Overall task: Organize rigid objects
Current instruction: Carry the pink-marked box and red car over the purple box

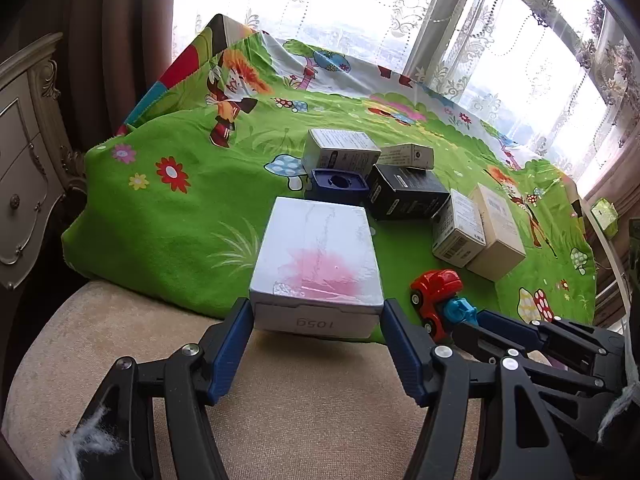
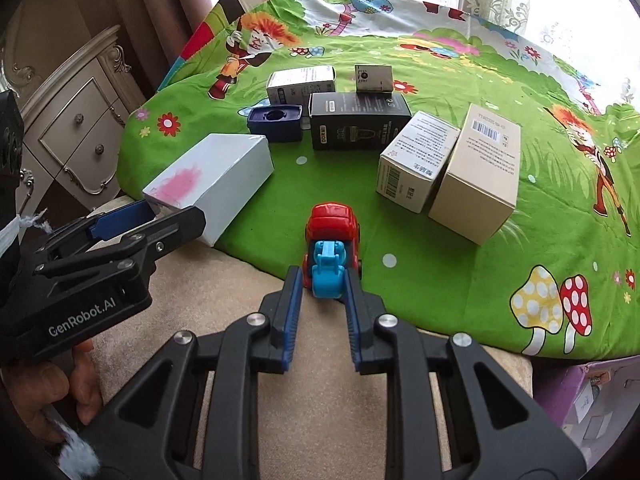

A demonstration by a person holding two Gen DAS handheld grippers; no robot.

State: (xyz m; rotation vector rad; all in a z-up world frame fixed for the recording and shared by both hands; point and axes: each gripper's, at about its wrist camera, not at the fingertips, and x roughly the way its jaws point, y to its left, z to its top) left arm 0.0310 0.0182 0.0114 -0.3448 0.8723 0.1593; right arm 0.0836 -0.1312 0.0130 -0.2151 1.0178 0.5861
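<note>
Left gripper clamps the white box by its short end — stiff, probably light; right gripper clamps the toy truck — hard, slippery plastic.

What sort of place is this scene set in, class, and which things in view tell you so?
Most likely a room in a home, perhaps a bedroom. An ornate cream drawer cabinet stands beside heavy curtains, lace sheers cover a big window, and a cartoon-print cloth covers the surface holding the boxes and toy.

White pink-stained box and red-blue toy truck lie on green cloth.
</note>
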